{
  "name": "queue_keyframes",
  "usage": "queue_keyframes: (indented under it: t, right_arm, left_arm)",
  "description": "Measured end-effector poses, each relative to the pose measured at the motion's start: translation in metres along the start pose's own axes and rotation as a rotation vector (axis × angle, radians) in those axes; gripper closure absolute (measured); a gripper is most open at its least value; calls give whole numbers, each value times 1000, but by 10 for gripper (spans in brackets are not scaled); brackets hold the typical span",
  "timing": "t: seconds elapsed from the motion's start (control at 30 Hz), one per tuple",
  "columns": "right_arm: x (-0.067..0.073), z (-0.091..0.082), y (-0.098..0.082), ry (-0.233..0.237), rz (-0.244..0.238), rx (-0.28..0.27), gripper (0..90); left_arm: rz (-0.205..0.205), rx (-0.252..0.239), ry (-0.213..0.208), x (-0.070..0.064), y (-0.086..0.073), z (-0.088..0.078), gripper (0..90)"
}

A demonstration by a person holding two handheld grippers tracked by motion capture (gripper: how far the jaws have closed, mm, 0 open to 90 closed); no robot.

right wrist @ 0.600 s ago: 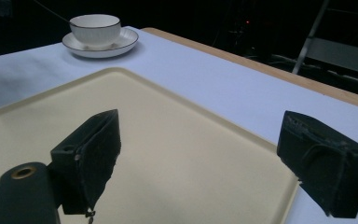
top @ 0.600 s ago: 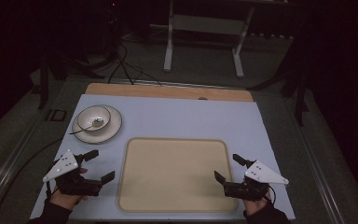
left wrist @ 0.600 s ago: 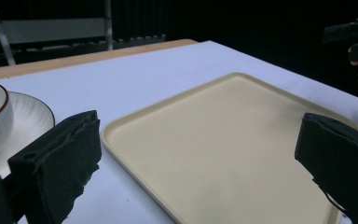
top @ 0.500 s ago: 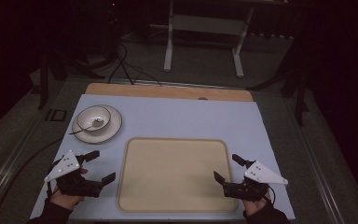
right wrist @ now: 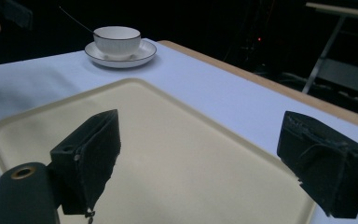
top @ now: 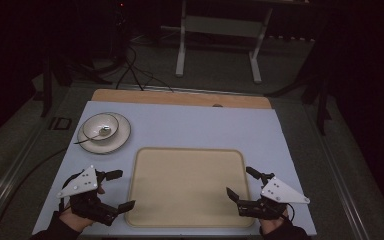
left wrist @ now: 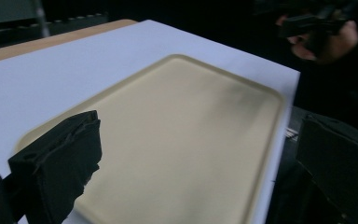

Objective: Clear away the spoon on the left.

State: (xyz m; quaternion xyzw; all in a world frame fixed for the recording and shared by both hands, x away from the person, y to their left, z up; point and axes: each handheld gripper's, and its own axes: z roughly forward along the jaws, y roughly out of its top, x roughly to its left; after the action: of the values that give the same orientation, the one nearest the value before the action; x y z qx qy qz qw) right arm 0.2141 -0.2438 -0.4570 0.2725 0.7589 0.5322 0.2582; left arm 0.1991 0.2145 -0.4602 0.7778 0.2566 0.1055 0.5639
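Observation:
A beige tray lies flat on the pale table cover, with nothing on it. My left gripper stands open at the tray's left edge, its jaws pointing across the tray. My right gripper stands open at the tray's right edge, facing inward. In the left gripper view the tray spreads between the wide-apart jaws, and the other hand shows far off. The right gripper view looks over the tray between its spread jaws.
A white bowl with a spoon in it rests on a saucer at the table's far left; the bowl also appears in the right gripper view. A wooden strip runs along the far edge. Cables and a metal stand lie beyond.
My left gripper has shifted slightly toward the table's near edge. The right gripper has hardly moved. Both stay open.

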Motion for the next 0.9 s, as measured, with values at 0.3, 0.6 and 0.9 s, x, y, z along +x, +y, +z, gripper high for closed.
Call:
queue_keyframes:
  t: [0.3,0.6,0.9]
  right_arm:
    - [1,0,1,13,-6,-6,135]
    - [0,0,0,21,8,-10,135]
    - [0,1,0,20,7,-13,135]
  left_arm:
    - [82,-7,-14,-12,37,-10,21]
    - [103,-44,63,5,69,-18,21]
    - [63,-77,259,45,90,-33,40]
